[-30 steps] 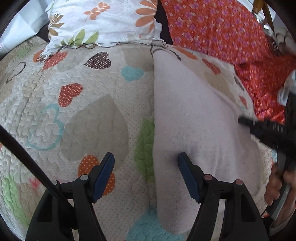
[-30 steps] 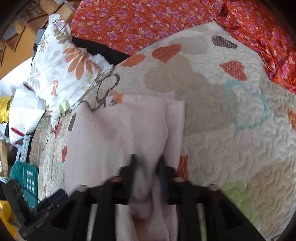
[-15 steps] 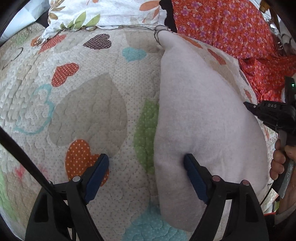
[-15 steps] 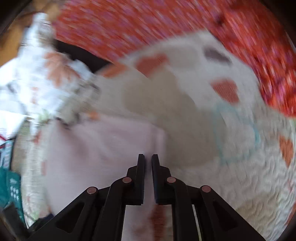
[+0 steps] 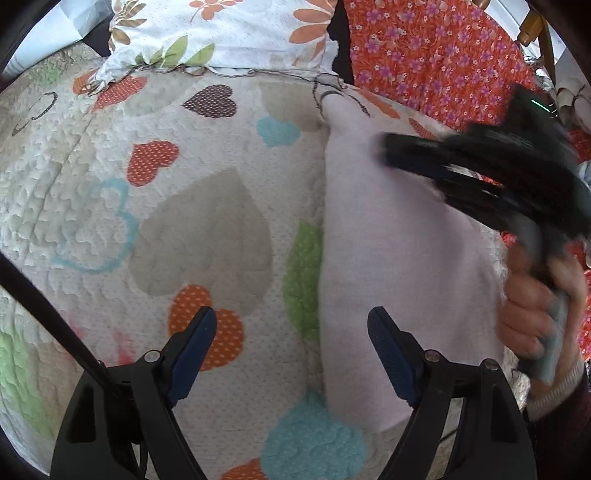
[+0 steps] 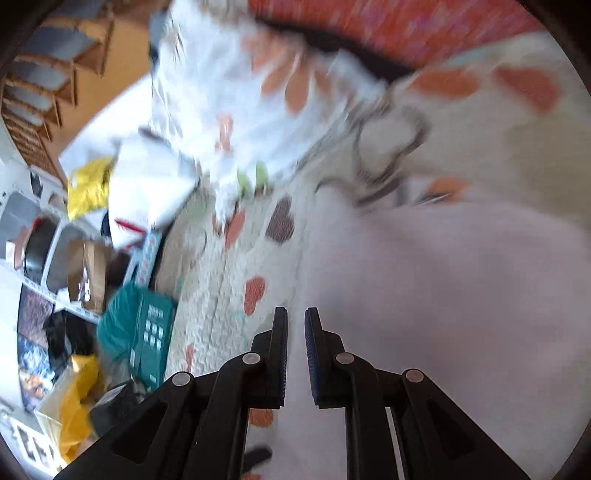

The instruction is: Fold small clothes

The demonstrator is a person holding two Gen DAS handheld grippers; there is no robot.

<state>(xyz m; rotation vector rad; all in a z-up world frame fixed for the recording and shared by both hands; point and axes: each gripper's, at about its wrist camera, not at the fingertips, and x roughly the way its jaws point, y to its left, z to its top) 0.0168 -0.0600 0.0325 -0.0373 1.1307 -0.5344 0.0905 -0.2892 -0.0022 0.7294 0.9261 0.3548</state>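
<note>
A pale pink folded cloth (image 5: 399,236) lies on the heart-patterned quilt (image 5: 155,206), right of centre in the left wrist view. My left gripper (image 5: 291,332) is open and empty, its right finger over the cloth's left edge. My right gripper (image 6: 295,350) is nearly shut with a thin gap and nothing between the fingers; it hovers over the cloth (image 6: 461,295) near its left edge. In the left wrist view the right gripper (image 5: 472,166) shows blurred above the cloth, held by a hand.
A floral pillow (image 5: 229,33) lies at the head of the quilt. An orange flowered sheet (image 5: 436,55) is at the far right. In the right wrist view, shelves, a teal basket (image 6: 136,325) and yellow bags stand beside the bed.
My right gripper let go of the cloth and swung left across it, now blurred. The cloth lies flatter. My left gripper stayed open and shifted slightly.
</note>
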